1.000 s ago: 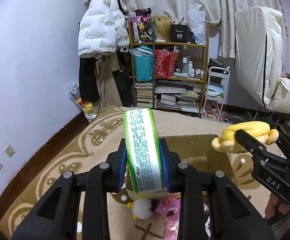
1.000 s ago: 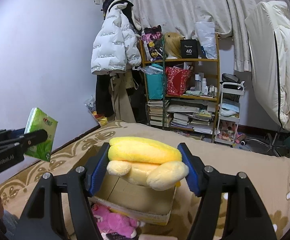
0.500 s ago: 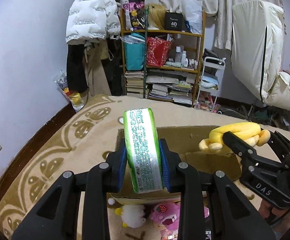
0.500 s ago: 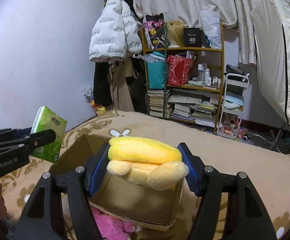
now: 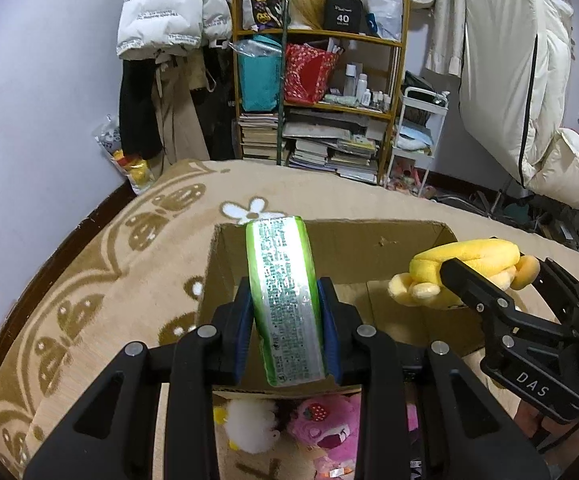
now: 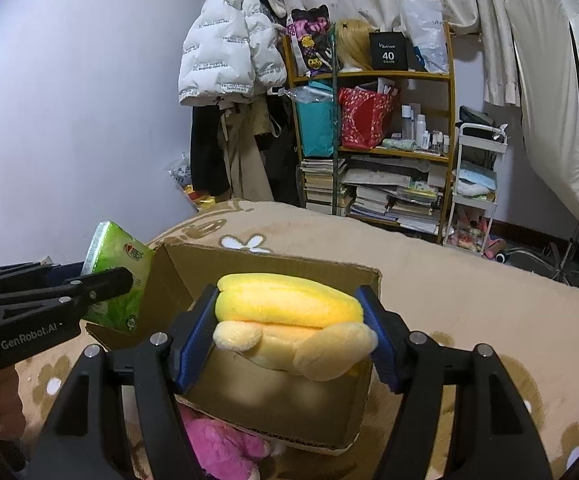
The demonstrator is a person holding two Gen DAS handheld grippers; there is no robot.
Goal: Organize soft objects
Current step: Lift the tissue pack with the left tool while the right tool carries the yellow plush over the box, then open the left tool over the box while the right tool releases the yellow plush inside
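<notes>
Box (image 5: 389,248) floor probably bare; tissue pack (image 5: 285,300) and plush (image 6: 289,320) hide it.

We see glossy plastic wrap on the tissue pack (image 5: 285,300), fuzzy plush on the yellow toy (image 6: 289,320), matt brown cardboard box (image 5: 369,248), soft pile carpet (image 5: 101,264).

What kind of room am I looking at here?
Most likely a lived-in bedroom or living room at home. A white puffer jacket hangs on the wall, a wooden shelf is crammed with books and bottles, and a patterned beige rug lies under a cardboard box.
</notes>
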